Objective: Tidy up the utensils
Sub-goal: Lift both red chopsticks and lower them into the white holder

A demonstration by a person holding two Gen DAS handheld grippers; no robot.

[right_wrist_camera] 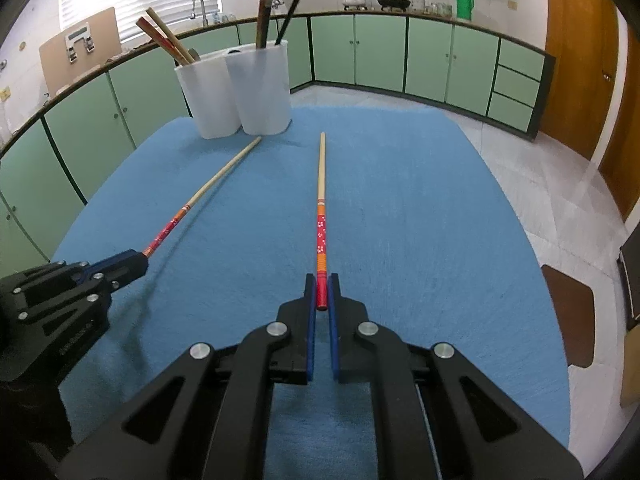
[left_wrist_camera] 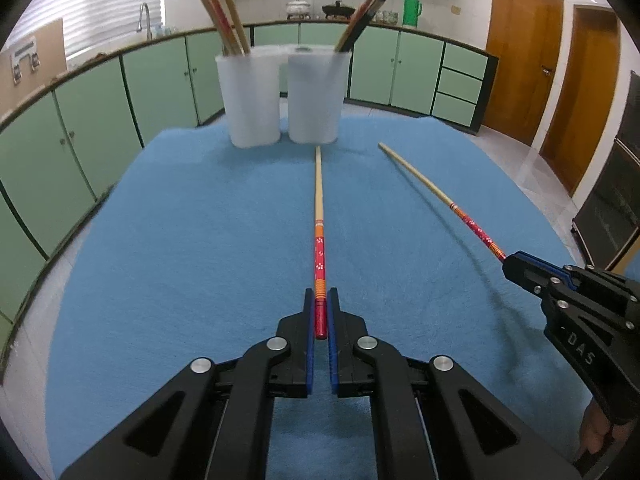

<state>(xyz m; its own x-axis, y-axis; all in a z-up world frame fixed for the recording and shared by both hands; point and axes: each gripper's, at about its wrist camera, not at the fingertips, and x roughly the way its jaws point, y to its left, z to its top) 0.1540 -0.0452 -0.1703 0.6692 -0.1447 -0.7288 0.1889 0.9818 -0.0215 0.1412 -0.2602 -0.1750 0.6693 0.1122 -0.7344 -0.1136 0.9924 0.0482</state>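
My left gripper [left_wrist_camera: 320,300] is shut on the red end of a red-and-bamboo chopstick [left_wrist_camera: 319,200] that points at two white holders. My right gripper [right_wrist_camera: 321,284] is shut on the red end of a matching chopstick [right_wrist_camera: 321,184]. Each sees the other: the right gripper [left_wrist_camera: 510,260] with its chopstick [left_wrist_camera: 424,180], the left gripper [right_wrist_camera: 140,260] with its chopstick [right_wrist_camera: 216,176]. The left holder [left_wrist_camera: 252,96] [right_wrist_camera: 202,92] has red and bamboo chopsticks. The right holder [left_wrist_camera: 316,96] [right_wrist_camera: 262,88] has dark chopsticks.
A blue cloth [left_wrist_camera: 180,248] [right_wrist_camera: 420,220] covers the table. Green cabinets [left_wrist_camera: 160,76] ring the room, with a sink tap [left_wrist_camera: 145,16] and a green thermos [left_wrist_camera: 411,9] on the counter. A brown chair seat [right_wrist_camera: 568,316] stands right of the table.
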